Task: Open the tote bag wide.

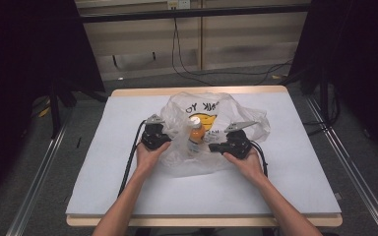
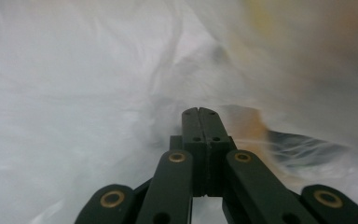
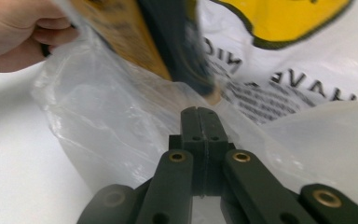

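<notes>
A clear plastic bag (image 1: 216, 115) with a yellow smiley print lies crumpled in the middle of the white table top (image 1: 128, 191). Inside it an orange bottle (image 1: 196, 133) with a white cap stands upright. My left gripper (image 1: 169, 142) is at the bag's left side, its tips against the film. In its own view the left gripper (image 2: 199, 112) has its jaws pressed together amid white plastic (image 2: 74, 93). My right gripper (image 1: 212, 146) meets the bag's right side, and the right gripper (image 3: 199, 111) is also shut, with film (image 3: 121, 130) at its tips and the bottle (image 3: 140, 42) just beyond. Whether either pinches the film I cannot tell.
The person's other hand (image 3: 14, 32) shows at the upper left of the right gripper view. Cables (image 1: 128, 162) trail from both grippers toward the table's front. Bare white surface surrounds the bag, ending at a wooden rim (image 1: 202, 91) at the back.
</notes>
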`<action>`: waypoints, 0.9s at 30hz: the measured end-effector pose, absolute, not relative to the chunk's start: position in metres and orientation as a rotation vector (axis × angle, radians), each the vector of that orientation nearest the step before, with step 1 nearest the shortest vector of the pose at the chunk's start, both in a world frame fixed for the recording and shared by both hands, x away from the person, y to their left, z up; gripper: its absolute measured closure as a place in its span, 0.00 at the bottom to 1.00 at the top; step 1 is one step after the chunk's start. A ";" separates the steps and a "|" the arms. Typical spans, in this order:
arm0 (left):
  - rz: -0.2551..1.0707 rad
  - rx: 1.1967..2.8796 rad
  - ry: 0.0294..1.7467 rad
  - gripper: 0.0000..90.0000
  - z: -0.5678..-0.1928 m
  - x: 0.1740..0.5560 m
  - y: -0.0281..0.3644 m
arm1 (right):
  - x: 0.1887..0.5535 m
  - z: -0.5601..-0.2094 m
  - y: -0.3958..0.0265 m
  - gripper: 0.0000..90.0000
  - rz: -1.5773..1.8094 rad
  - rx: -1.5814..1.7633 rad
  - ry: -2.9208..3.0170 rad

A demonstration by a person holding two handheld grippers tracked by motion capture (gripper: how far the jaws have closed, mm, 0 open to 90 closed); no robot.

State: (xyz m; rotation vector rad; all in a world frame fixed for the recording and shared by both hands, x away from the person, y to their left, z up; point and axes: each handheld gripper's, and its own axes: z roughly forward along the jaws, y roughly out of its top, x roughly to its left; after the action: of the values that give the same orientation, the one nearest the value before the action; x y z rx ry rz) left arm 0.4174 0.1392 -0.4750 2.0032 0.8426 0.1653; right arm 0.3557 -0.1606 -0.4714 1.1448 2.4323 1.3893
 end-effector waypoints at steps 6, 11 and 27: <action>0.157 2.051 0.872 1.00 -0.488 0.417 0.148 | 0.359 -0.491 -0.161 1.00 1.261 1.158 2.501; 0.145 2.090 0.886 1.00 -0.491 0.417 0.150 | 0.358 -0.491 -0.163 1.00 1.254 1.147 2.503; 0.156 1.992 0.713 1.00 -0.445 0.389 0.159 | 0.334 -0.469 -0.154 1.00 1.334 1.053 2.540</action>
State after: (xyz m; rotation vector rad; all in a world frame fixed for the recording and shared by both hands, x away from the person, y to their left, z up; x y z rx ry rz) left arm 0.3886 0.1586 -0.4448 1.9920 0.7129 0.1557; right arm 0.3338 -0.1539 -0.4685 1.0529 2.5400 1.3338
